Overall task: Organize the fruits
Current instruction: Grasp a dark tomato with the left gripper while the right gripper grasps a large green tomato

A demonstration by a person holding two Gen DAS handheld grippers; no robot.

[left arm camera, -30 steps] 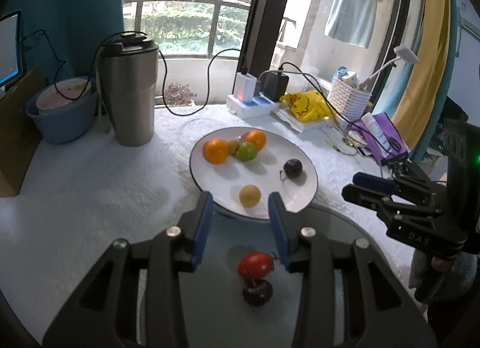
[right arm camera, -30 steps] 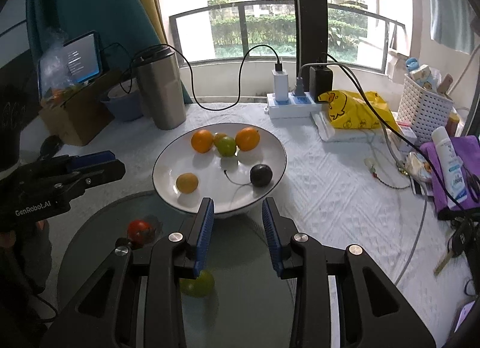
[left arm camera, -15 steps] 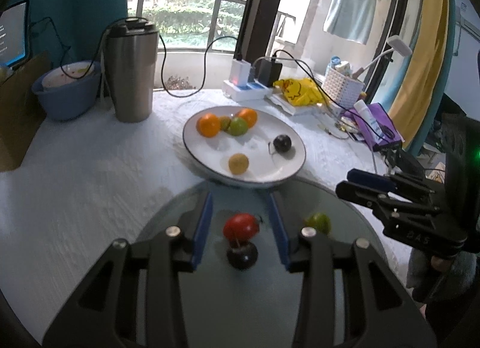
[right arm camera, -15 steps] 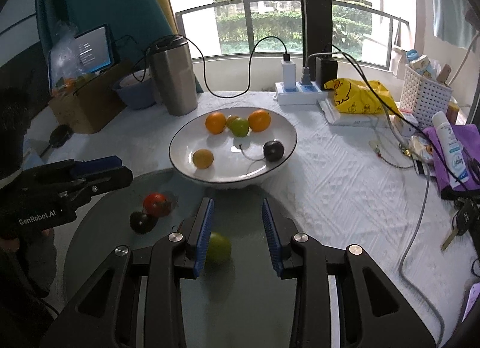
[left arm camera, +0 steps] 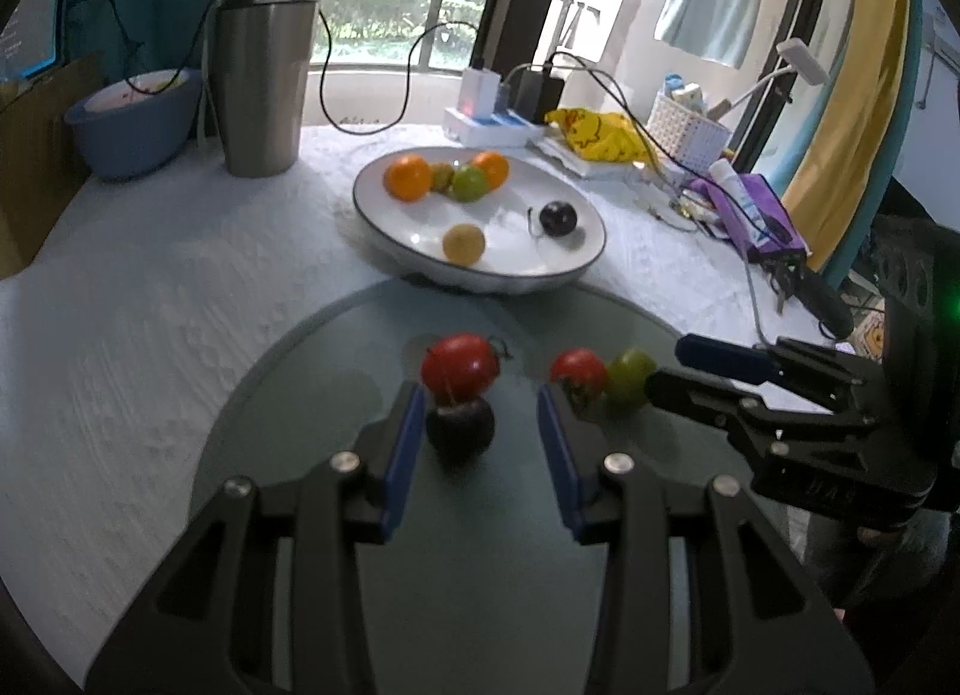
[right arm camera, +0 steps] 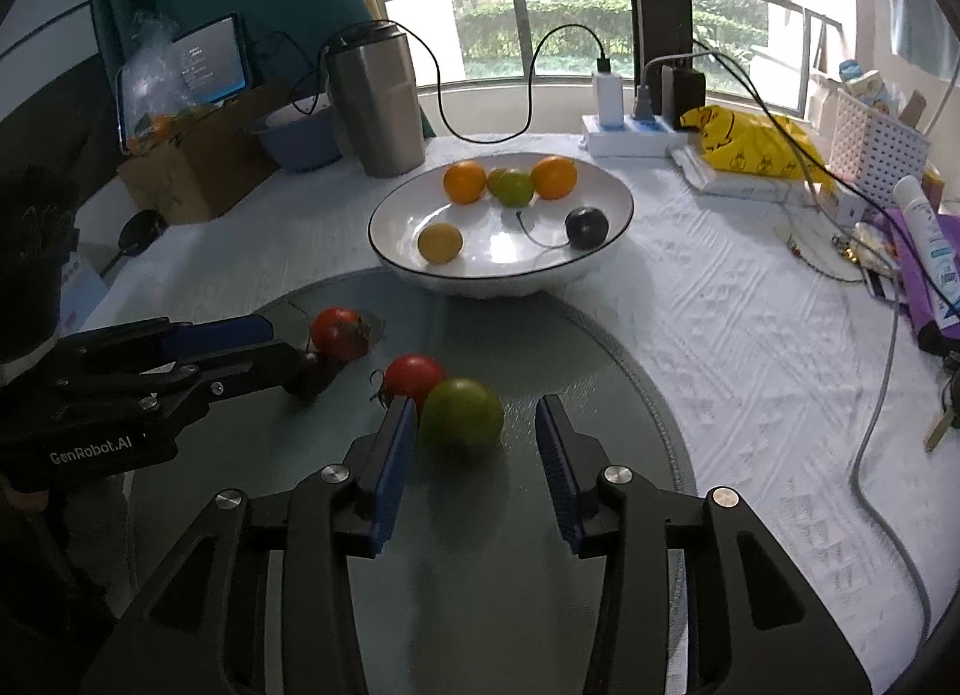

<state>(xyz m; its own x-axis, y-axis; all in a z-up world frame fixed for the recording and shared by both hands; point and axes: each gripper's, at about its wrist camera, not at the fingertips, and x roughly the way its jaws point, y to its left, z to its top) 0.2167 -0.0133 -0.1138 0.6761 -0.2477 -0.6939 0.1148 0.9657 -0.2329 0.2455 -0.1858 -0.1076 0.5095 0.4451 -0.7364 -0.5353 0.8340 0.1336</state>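
Note:
A white bowl (left arm camera: 576, 269) (right arm camera: 384, 233) holds two oranges, a green fruit, a yellow fruit and a dark plum. On the glass mat (left arm camera: 336, 347) (right arm camera: 540, 347) lie a dark plum (left arm camera: 459, 426), a red tomato (left arm camera: 459, 365) (right arm camera: 337, 332), a second tomato (left arm camera: 577, 372) (right arm camera: 414, 375) and a green fruit (left arm camera: 627, 377) (right arm camera: 462, 418). My left gripper (left arm camera: 477, 425) is open around the dark plum. My right gripper (right arm camera: 474, 431) is open around the green fruit.
A steel tumbler (left arm camera: 261, 77) and a blue bowl (left arm camera: 135, 119) stand at the back left. A power strip (right arm camera: 630, 131), a yellow bag (right arm camera: 750, 143), a white basket (right arm camera: 876, 149) and cables lie at the back right. A cardboard box (right arm camera: 198, 161) is left.
Both grippers have pulled back from the bowl and lowered toward the mat. The dark plum now sits between my left fingers and the green fruit between my right fingers.

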